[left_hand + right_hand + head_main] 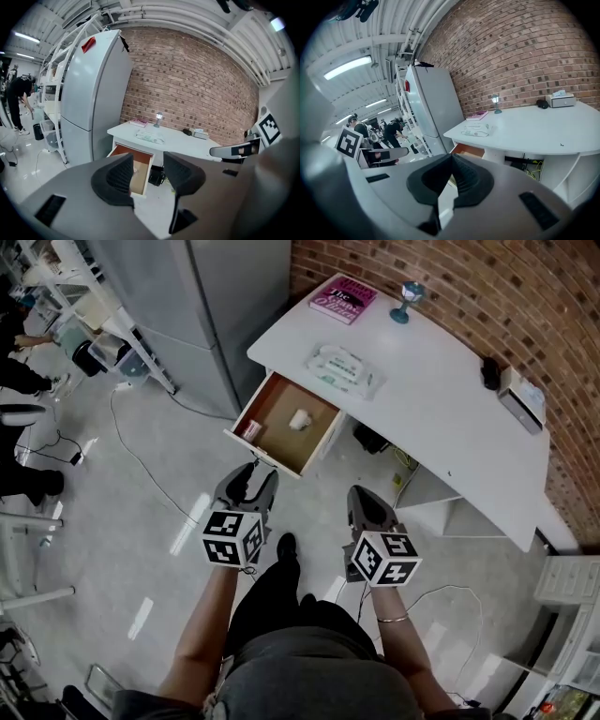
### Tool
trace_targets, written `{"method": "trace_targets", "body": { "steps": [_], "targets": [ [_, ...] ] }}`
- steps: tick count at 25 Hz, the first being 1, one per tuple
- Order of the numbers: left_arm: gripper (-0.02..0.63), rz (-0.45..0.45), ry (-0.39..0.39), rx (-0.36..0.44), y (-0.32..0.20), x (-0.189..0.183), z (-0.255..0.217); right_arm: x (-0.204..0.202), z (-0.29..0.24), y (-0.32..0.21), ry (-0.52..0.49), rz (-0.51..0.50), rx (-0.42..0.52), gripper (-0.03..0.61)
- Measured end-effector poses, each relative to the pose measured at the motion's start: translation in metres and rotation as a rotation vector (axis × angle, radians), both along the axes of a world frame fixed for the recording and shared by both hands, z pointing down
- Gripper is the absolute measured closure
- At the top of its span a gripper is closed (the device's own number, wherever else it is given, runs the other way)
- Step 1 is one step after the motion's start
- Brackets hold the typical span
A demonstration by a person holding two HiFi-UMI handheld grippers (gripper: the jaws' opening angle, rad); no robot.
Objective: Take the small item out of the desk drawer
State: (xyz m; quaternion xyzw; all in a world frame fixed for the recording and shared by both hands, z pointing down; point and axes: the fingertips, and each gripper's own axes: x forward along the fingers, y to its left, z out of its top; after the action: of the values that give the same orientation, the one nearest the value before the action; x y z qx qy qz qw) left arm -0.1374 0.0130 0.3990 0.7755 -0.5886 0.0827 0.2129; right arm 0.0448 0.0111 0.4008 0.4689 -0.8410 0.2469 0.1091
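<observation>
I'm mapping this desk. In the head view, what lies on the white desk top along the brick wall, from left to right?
Pink book → small blue stemmed lamp → small black object → white box. The white wipes pack overlaps the book's span, so it is omitted.

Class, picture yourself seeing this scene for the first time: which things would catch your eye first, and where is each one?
The open drawer, wood-brown against the white desk, stands out at the desk's near edge, with a small white item lying inside. Nearer the camera, the left claw, open, and the right claw, shut, both point towards it.
</observation>
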Motion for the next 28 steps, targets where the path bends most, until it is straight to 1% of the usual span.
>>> {"method": "trace_targets", "body": {
  "steps": [6, 11, 19, 28],
  "targets": [
    [0.422, 0.012, -0.015, 0.008, -0.038, -0.023, 0.002, -0.014, -0.003, -0.039, 0.017, 0.035, 0.008, 0.574],
    [0.422, 0.023, -0.021, 0.005, -0.061, -0.031, 0.005, -0.015, -0.002, -0.057, 0.025, 0.067, 0.007, 0.574],
    [0.42, 0.032, -0.044, -0.042, -0.087, -0.039, 0.02, -0.009, 0.005, -0.073, 0.038, 0.107, -0.005, 0.574],
    [0.42, 0.054, -0.075, -0.087, -0.117, -0.035, 0.041, -0.008, 0.028, -0.095, 0.025, 0.121, -0.042, 0.574]
  ]
}}
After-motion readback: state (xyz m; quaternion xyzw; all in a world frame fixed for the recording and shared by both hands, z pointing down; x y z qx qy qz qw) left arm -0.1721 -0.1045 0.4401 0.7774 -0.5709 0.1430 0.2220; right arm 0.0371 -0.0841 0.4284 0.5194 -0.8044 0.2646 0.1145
